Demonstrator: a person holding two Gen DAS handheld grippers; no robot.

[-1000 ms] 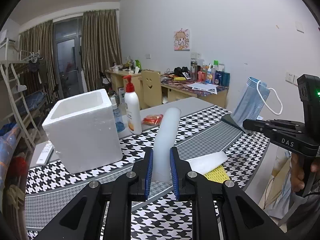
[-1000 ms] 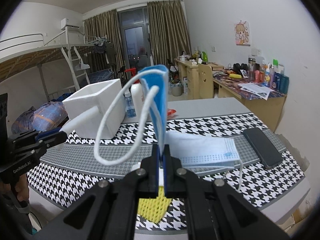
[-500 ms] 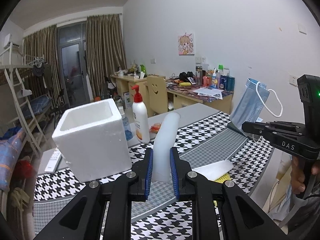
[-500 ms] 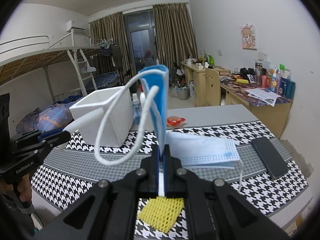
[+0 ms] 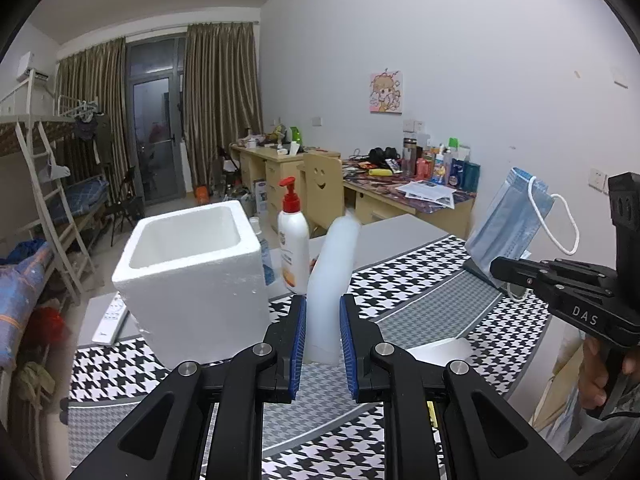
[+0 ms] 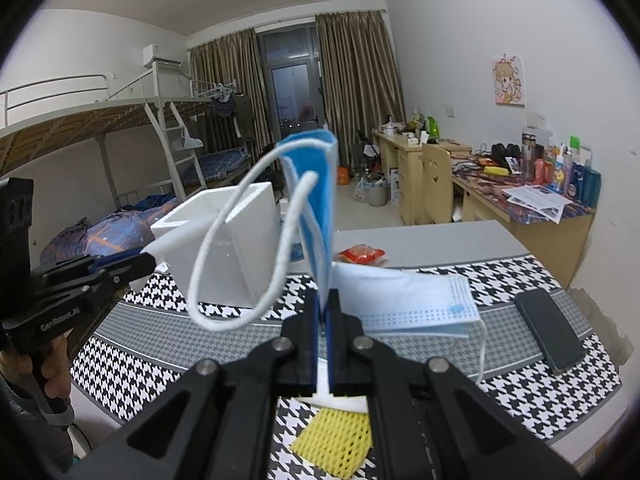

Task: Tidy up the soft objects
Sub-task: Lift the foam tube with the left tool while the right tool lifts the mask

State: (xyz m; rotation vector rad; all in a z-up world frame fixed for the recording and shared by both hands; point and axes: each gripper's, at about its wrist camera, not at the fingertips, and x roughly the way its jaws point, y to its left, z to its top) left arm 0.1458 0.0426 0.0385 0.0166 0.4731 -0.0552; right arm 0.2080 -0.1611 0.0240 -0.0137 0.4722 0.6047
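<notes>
Both grippers grip something. Left gripper (image 5: 323,336) clamps a white bent foam tube (image 5: 331,276) (rising upright between its pads); right gripper (image 6: 323,312) pinches a folded blue face mask (image 6: 316,200) standing above it.

Dim, perhaps ceiling-lit room; fisheye bends edges, corners black.

The right gripper (image 5: 498,270) carries "DAS" in pale letters on its side; the left gripper (image 6: 148,260) reads, perhaps, "GenRobot.AI" (small and blurred).
</notes>
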